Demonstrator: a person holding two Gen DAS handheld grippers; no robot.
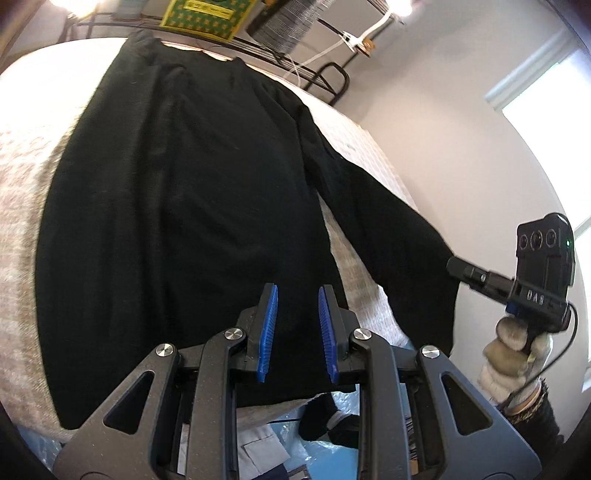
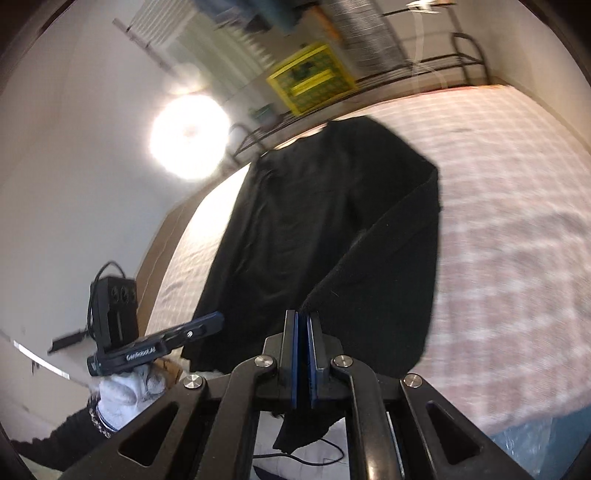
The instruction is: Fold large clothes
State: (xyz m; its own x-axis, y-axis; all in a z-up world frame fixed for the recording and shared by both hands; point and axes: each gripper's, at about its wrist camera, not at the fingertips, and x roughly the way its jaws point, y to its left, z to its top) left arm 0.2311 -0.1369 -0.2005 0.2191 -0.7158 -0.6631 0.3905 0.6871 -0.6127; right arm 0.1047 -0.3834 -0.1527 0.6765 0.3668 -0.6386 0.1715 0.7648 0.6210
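A large black long-sleeved top (image 1: 192, 206) lies spread on a bed with a pale pink checked cover (image 1: 22, 192). My left gripper (image 1: 297, 301) is open with blue pads, hovering just above the top's near hem, holding nothing. My right gripper (image 1: 456, 266) is at the right, shut on the end of the top's right sleeve (image 1: 388, 221) and holding it out beyond the bed's edge. In the right wrist view the right gripper (image 2: 303, 321) is shut on the sleeve cuff (image 2: 369, 251), the top's body (image 2: 295, 221) lies beyond, and the left gripper (image 2: 207, 324) hovers at the left.
A black metal rack (image 1: 258, 48) with a yellow-green box (image 1: 207, 14) stands past the bed's far end. White walls and a bright window (image 1: 546, 110) are to the right. Blue plastic bags and clutter (image 1: 317, 435) lie on the floor below the near edge. A bright lamp (image 2: 188, 136) glares.
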